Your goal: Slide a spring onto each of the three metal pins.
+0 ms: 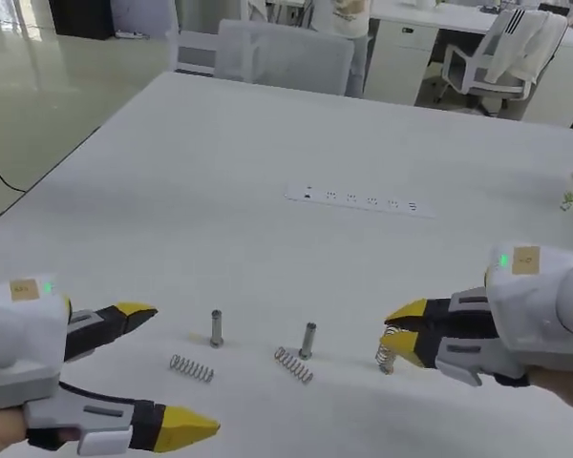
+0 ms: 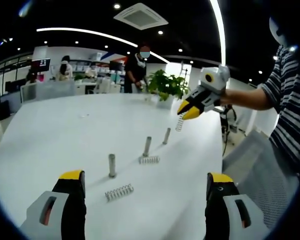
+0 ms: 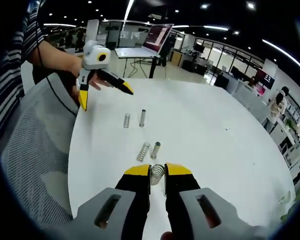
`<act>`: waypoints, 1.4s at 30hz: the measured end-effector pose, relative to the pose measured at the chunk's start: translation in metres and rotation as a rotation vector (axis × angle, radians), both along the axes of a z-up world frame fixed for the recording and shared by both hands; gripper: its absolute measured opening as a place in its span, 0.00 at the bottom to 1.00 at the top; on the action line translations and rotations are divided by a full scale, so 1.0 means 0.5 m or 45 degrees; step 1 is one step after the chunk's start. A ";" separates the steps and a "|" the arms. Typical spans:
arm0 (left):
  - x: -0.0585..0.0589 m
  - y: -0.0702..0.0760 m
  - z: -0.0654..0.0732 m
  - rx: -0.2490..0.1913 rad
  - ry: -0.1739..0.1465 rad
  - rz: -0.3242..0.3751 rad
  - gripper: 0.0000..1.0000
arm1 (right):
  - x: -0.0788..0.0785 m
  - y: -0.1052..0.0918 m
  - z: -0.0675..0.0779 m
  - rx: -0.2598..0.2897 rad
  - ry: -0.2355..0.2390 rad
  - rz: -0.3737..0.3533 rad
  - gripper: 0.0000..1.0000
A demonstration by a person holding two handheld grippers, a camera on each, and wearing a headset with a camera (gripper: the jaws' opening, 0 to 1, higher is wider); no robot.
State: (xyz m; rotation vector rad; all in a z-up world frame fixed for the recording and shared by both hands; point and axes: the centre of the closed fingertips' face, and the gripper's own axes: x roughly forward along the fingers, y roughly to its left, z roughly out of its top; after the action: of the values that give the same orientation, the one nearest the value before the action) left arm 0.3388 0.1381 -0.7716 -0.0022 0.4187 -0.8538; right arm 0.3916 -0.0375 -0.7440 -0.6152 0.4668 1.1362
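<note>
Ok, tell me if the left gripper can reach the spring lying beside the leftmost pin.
Probably yes. The left gripper is open, and the spring lies flat just ahead of its spread jaws, beside the pin, with nothing in between.

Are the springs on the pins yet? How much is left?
None is on yet. The right gripper pinches one spring close to the right pin. Lying on the table: the left spring by the left pin, the middle spring by the middle pin. All three need sliding on. The left gripper is open, empty.
</note>
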 end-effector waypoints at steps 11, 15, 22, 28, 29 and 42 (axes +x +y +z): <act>0.004 0.016 0.003 -0.009 0.001 0.033 0.98 | 0.045 -0.036 0.007 -0.006 -0.029 -0.088 0.07; 0.006 0.018 0.004 -0.014 -0.001 0.043 0.98 | 0.058 -0.046 0.001 -0.010 -0.017 -0.135 0.07; -0.001 0.019 -0.003 -0.019 0.011 0.053 0.98 | 0.066 -0.047 -0.006 -0.001 0.001 -0.162 0.08; -0.005 0.031 -0.009 -0.023 0.022 0.080 0.98 | 0.068 -0.044 -0.018 0.000 0.017 -0.174 0.08; -0.005 0.032 -0.007 -0.027 0.023 0.083 0.98 | 0.068 -0.043 -0.020 0.001 0.021 -0.175 0.08; -0.009 0.033 -0.009 -0.022 0.027 0.090 0.98 | 0.072 -0.051 -0.076 -0.040 0.052 -0.195 0.08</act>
State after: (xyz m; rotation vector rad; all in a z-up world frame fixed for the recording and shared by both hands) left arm 0.3341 0.1548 -0.7763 -0.0416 0.4291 -0.7886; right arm 0.4278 -0.0629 -0.7819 -0.5743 0.5581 0.9987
